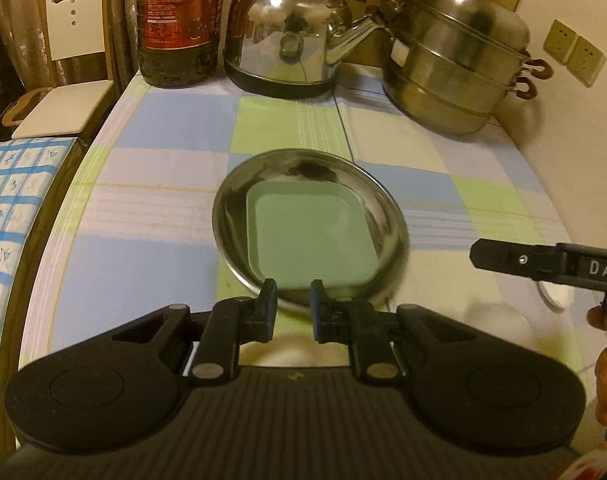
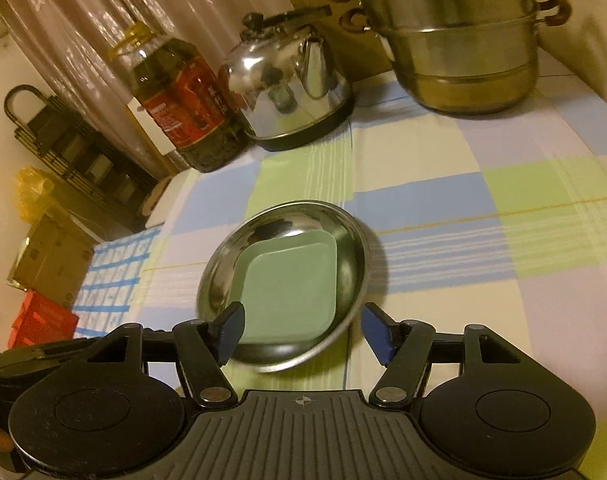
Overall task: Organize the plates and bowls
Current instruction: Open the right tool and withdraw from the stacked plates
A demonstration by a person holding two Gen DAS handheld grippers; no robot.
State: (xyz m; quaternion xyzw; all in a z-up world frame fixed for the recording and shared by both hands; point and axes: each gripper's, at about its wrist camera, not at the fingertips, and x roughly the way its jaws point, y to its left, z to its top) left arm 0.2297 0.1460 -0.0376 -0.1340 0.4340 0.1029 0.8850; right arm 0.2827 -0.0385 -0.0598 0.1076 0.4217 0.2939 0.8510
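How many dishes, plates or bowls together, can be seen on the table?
2: a round stainless steel plate mid-table, and a square pale green plate lying inside it. Others may lie outside the views.

Your far table edge (image 1: 163, 184) is blocked: oil bottle (image 1: 178, 24), kettle (image 1: 287, 36), steamer pot (image 1: 459, 60) in a row. Mid-table holds a steel plate (image 1: 307, 184) (green square dish (image 1: 311, 240) inside); bare cloth left and right of it gives you passage.

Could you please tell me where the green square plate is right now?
The green square plate lies inside the round steel plate mid-table, in front of the kettle in both wrist views.
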